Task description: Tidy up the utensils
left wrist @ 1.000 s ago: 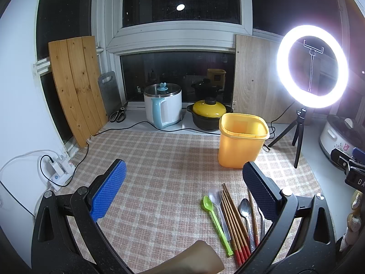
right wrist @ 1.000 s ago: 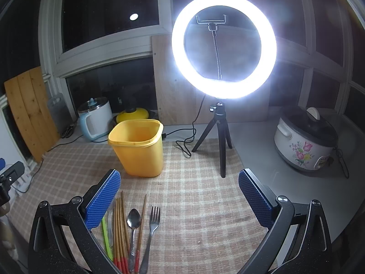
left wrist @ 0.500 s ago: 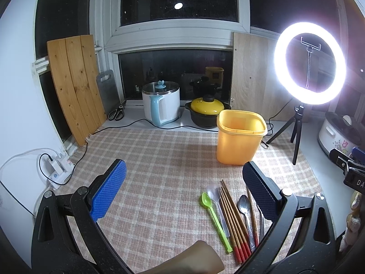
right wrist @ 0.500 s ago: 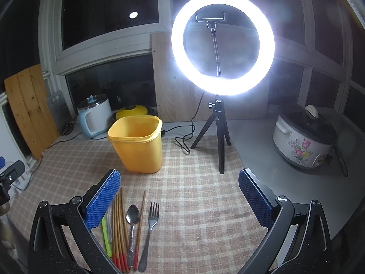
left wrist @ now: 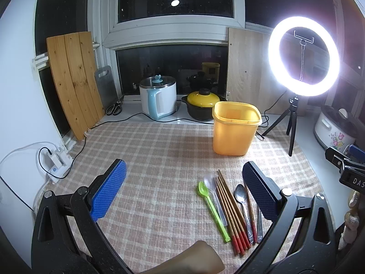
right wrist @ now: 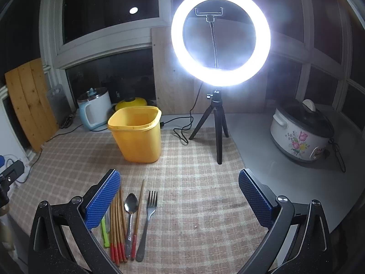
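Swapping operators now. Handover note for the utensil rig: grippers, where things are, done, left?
Left gripper: open, empty, above the mat.
Right gripper: open, empty, over the utensil row.
Yellow bin: upright at the back of the checked mat; nothing shows inside it.
Utensils lie side by side on the mat, near edge: green spoon, clear spoon, chopsticks, metal spoon, fork.
Done: nothing moved into the bin.
Left: every utensil, presumably into the bin. The fork sits outermost, likely the easiest first pick.
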Tool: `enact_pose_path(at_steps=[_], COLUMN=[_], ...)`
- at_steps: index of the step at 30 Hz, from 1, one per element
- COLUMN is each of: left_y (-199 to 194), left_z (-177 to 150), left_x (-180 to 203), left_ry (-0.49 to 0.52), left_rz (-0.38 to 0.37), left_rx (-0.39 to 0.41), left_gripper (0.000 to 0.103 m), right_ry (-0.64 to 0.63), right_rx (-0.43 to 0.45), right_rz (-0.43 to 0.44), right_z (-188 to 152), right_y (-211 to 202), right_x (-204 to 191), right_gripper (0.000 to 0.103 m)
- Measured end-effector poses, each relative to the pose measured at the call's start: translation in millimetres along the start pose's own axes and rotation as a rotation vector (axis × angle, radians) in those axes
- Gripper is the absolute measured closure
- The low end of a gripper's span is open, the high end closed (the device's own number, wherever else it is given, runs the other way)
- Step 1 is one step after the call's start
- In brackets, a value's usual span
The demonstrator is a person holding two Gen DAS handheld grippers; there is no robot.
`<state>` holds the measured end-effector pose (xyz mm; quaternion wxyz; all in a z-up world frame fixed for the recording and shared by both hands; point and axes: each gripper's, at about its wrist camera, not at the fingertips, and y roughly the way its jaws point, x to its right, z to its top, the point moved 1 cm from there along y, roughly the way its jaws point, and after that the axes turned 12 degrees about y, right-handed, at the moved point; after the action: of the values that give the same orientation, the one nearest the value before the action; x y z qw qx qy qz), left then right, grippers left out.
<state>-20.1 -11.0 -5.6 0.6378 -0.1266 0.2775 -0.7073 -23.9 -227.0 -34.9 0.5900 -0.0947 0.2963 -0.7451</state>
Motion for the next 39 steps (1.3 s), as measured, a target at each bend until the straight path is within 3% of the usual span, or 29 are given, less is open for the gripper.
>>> enact_pose_path(at_steps=[39], left_y=[-8.3], left_z=[-5.2], left_x=[0.9], left_ry=[-0.002], left_rz=[-0.001], left_rx=[0.001], left_gripper=[0.0], right_ry=[-0.004], right_rx=[-0.017], right_rz=[0.019], right_z=[-3.2], right_y=[5.0], right_x=[-1.8], right_gripper=[0.001])
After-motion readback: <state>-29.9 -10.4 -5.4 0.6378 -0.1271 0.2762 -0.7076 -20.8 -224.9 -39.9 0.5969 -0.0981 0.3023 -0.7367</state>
